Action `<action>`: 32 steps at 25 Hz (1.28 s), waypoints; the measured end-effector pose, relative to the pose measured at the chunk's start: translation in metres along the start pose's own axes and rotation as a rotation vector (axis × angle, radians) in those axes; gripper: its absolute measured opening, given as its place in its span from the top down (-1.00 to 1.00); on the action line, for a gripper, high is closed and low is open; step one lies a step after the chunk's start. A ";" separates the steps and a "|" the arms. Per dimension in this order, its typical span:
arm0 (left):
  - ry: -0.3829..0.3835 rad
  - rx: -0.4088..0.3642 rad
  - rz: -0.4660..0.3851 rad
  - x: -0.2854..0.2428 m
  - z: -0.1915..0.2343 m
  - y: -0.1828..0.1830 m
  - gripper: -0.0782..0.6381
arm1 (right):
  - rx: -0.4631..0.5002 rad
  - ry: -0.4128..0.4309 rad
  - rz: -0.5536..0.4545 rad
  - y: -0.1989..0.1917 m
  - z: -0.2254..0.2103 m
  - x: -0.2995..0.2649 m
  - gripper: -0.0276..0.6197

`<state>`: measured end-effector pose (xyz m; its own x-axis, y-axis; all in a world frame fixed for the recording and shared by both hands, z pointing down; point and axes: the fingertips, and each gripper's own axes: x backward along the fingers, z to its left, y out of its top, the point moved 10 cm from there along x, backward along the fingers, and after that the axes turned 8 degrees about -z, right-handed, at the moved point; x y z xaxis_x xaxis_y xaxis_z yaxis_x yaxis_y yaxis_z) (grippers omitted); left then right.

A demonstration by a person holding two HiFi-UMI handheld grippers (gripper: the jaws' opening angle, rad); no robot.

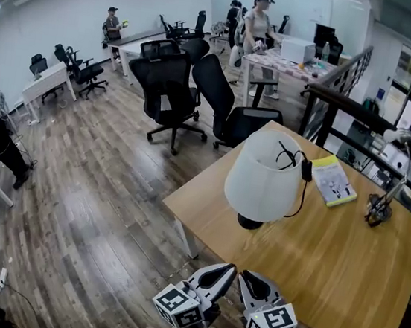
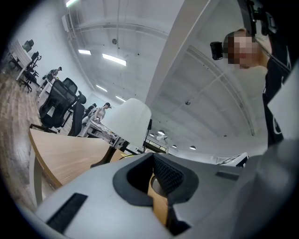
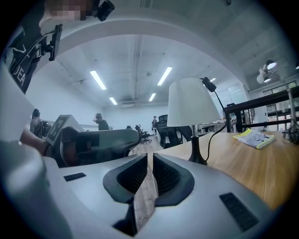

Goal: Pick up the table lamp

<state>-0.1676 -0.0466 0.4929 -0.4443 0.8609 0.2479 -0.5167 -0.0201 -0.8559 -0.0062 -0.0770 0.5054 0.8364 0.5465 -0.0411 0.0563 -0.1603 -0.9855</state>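
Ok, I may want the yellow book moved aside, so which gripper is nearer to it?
Right. The right gripper hovers at the table's near edge, the yellow book beyond it to the right; the left gripper is beside it, on the far side from the book.

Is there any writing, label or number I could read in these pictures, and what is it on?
No text can be quoted with confidence.
Yellow-edged booklet on the table: print too small to read.
Person's dark shirt, right gripper view: white letters, cut off and distorted, unreadable.
Two marker cubes: black-and-white square patterns only, no words.
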 end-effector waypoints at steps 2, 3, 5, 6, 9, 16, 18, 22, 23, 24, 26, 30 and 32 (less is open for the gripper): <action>-0.005 0.012 -0.015 0.000 0.004 -0.001 0.76 | 0.009 -0.001 0.006 -0.002 0.001 -0.004 0.75; -0.003 0.016 -0.016 0.000 0.006 -0.002 0.76 | 0.012 -0.002 0.011 -0.003 0.001 -0.005 0.75; 0.002 0.026 -0.006 0.002 0.009 -0.005 0.76 | 0.018 -0.008 0.020 -0.005 0.001 -0.006 0.75; 0.001 0.035 -0.002 0.002 0.010 -0.007 0.76 | 0.019 -0.015 0.023 -0.005 0.000 -0.006 0.75; -0.021 0.064 -0.002 -0.002 0.012 -0.011 0.76 | 0.014 -0.039 0.026 -0.008 -0.005 -0.008 0.75; -0.067 0.055 0.021 -0.015 0.020 -0.015 0.76 | 0.004 -0.047 0.036 -0.017 -0.017 -0.020 0.75; -0.089 0.067 0.017 -0.021 0.024 -0.011 0.75 | 0.001 -0.045 0.036 -0.017 -0.022 -0.028 0.75; -0.078 0.112 -0.018 -0.038 0.037 -0.001 0.75 | -0.001 -0.034 0.025 -0.015 -0.035 -0.044 0.75; -0.074 0.116 -0.015 -0.043 0.042 -0.001 0.75 | 0.001 -0.029 0.024 -0.014 -0.039 -0.048 0.75; -0.077 0.130 -0.018 -0.048 0.045 -0.001 0.75 | 0.004 -0.023 0.027 -0.013 -0.042 -0.051 0.75; -0.112 0.169 -0.049 -0.060 0.051 -0.001 0.75 | 0.007 -0.016 0.038 -0.014 -0.049 -0.055 0.75; -0.165 0.213 -0.049 -0.082 0.066 -0.005 0.75 | 0.007 -0.027 0.047 -0.013 -0.066 -0.064 0.75; -0.175 0.239 -0.042 -0.091 0.072 -0.007 0.75 | 0.003 -0.033 0.054 -0.012 -0.074 -0.068 0.75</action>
<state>-0.1766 -0.1613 0.5087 -0.5276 0.7630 0.3735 -0.6858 -0.1231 -0.7173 -0.0231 -0.1729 0.5318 0.8200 0.5636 -0.0995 0.0102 -0.1882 -0.9821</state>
